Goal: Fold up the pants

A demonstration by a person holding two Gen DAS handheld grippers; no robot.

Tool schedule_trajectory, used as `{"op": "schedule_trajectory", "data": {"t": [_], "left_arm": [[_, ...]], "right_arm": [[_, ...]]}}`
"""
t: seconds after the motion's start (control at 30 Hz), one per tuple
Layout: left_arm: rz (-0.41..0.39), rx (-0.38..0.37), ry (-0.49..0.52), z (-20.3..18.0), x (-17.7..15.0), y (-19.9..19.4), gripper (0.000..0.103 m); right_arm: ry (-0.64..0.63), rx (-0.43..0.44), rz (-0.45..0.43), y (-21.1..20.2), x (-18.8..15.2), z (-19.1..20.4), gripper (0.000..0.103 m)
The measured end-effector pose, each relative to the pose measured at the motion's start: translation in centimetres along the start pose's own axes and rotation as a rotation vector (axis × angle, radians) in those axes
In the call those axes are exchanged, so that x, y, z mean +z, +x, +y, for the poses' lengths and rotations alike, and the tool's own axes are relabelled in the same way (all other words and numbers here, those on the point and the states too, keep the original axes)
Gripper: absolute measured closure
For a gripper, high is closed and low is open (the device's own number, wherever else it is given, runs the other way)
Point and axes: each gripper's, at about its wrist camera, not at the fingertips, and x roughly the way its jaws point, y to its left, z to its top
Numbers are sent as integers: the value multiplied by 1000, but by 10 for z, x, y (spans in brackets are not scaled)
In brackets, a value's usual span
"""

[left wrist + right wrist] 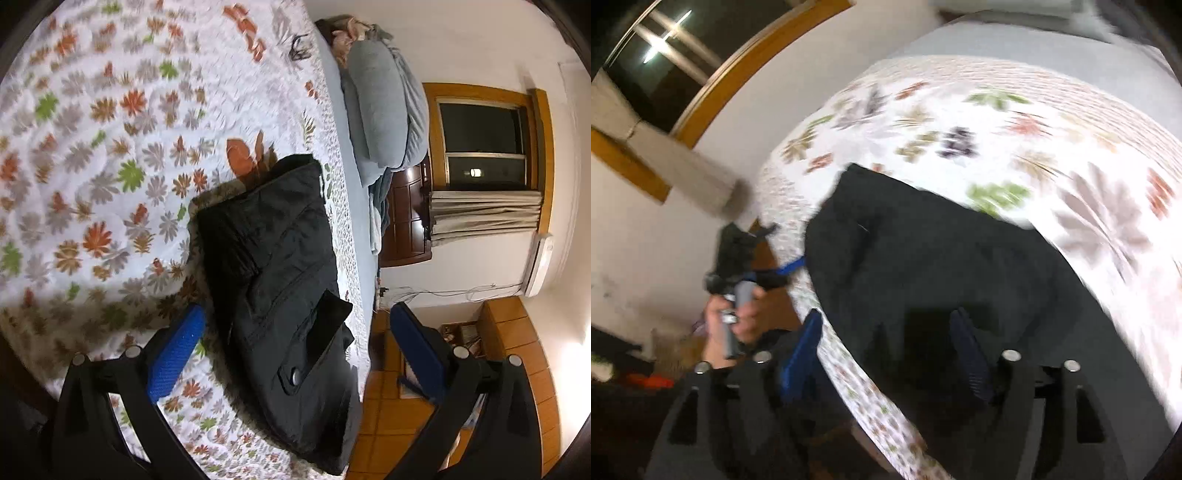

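Two grippers hang over one black, padded pair of pants, which lies folded into a compact bundle on the white bedspread with orange, green and grey flowers, close to the bed's edge.

In the left wrist view, the left gripper has its jaws spread wide and holds nothing. Its left blue pad sits over the bedspread just beside the bundle; the right blue pad hangs past the bed's edge, above the orange floor. The bundle lies ahead of this gripper and between its fingers, with a flap and a snap button nearest the camera.

In the blurred right wrist view, the right gripper also stands spread and empty, with the dark cloth directly below and ahead of it. To its left, a hand holds the other gripper beside the bed.

The folding itself looks finished, or nearly so; the step in hand is likely the release after the last fold. The next move probably calls for a check that the bundle lies flat, with a press on the raised flap if it springs up.
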Motion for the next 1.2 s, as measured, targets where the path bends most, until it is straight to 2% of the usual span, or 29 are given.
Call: {"op": "schedule_trajectory", "data": {"t": [0.07, 0.17, 0.33, 0.5, 0.6, 0.63, 0.73, 0.8, 0.83, 0.87, 0.9, 0.93, 0.97, 1.03, 1.13, 1.2], "left_arm": [[6, 19, -9, 3, 2, 5, 3], [4, 31, -20, 8, 3, 12, 3], [-8, 18, -32, 9, 3, 14, 3], [19, 11, -25, 1, 4, 20, 3], [34, 86, 30, -11, 2, 30, 3], [28, 90, 27, -9, 2, 30, 3], [-13, 33, -40, 2, 2, 26, 3], [-37, 26, -41, 4, -1, 24, 5], [-44, 44, -39, 4, -3, 23, 11], [-45, 61, -33, 4, -4, 23, 24], [-38, 75, -27, 4, -4, 24, 32], [-36, 80, -36, 6, -3, 23, 38], [-37, 70, -59, 10, -1, 23, 39], [-32, 37, -103, 19, 1, 22, 37], [-40, -11, -113, 19, 2, 21, 21], [-42, -17, -105, 17, 0, 21, 17]], "right_arm": [[-19, 45, 74, 21, 38, 4, 17], [-61, 65, 175, 58, 91, 12, 16], [-152, 36, 312, 124, 147, 31, 14], [-187, 31, 362, 162, 169, 34, 14], [-196, 38, 380, 173, 173, 29, 14], [-195, 35, 386, 177, 173, 26, 14], [-196, 41, 407, 185, 177, 22, 14], [-202, 45, 433, 194, 180, 21, 14], [-205, 44, 446, 200, 182, 22, 14], [-211, 44, 463, 208, 185, 22, 14], [-220, 47, 473, 214, 187, 24, 14], [-228, 50, 482, 219, 189, 26, 14], [-235, 56, 490, 224, 190, 27, 14], [-255, 73, 512, 238, 196, 31, 14], [-270, 84, 537, 256, 203, 35, 14], [-281, 96, 564, 268, 206, 38, 13]]}}
